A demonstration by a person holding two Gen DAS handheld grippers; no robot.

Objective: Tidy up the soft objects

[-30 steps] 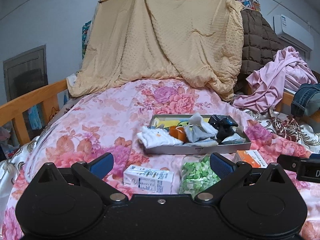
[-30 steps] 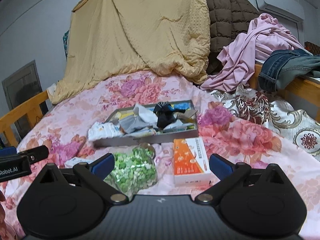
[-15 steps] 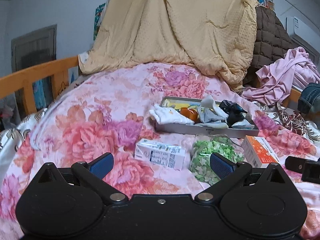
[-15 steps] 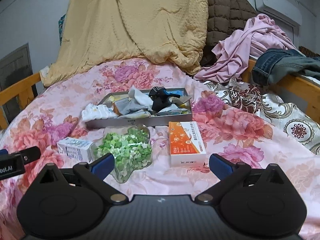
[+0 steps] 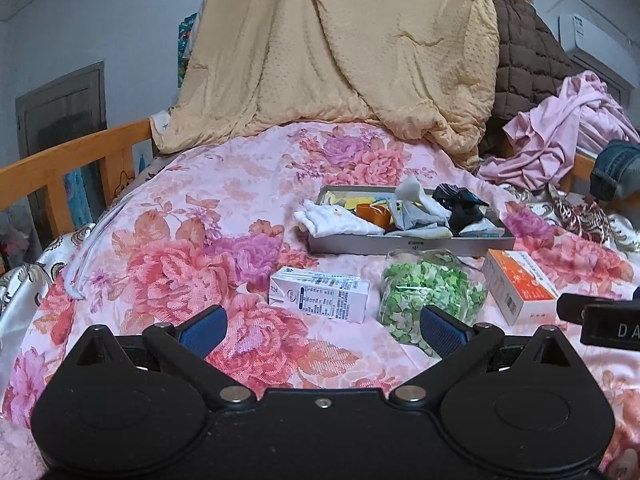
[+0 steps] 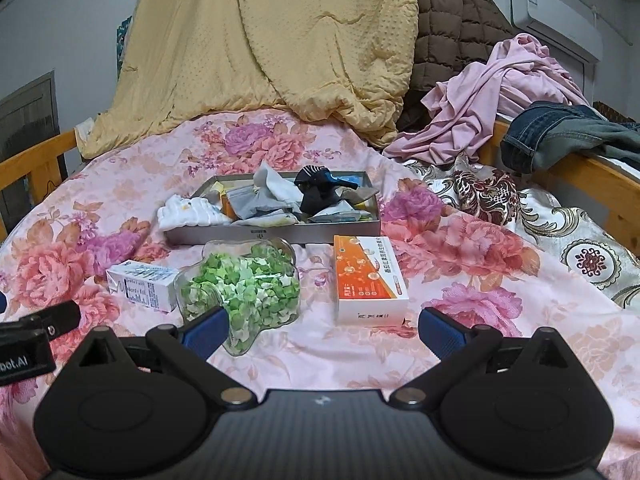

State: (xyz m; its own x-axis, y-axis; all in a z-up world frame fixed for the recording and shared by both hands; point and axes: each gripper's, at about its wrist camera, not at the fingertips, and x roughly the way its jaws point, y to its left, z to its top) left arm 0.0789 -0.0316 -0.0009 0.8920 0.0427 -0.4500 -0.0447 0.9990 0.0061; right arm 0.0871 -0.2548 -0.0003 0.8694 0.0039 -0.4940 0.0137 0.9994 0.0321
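Note:
A grey tray (image 5: pixel 408 245) (image 6: pixel 280 236) lies on the flowered bedspread, holding a white sock bundle (image 5: pixel 336 220) (image 6: pixel 192 214), grey socks (image 5: pixel 416 210) (image 6: pixel 268 196) and a dark sock (image 5: pixel 460 202) (image 6: pixel 320 190). In front of it sit a white carton (image 5: pixel 320 293) (image 6: pixel 142 286), a clear bag of green pieces (image 5: pixel 428 292) (image 6: pixel 244 292) and an orange box (image 5: pixel 518 286) (image 6: pixel 368 280). My left gripper (image 5: pixel 322 330) is open, short of the carton. My right gripper (image 6: pixel 323 330) is open, short of the bag and orange box.
A yellow quilt (image 5: pixel 340 52) and brown padded blanket (image 6: pixel 452 28) are heaped at the bed's head. Pink clothes (image 6: pixel 500 92) and jeans (image 6: pixel 560 136) hang over the right wooden rail (image 6: pixel 580 176). A wooden rail (image 5: pixel 60 168) bounds the left side.
Both grippers have shifted slightly over the bed; the views swing and the tray and packages sit a little farther than half a second ago. Both stay open. Nothing on the bed moved.

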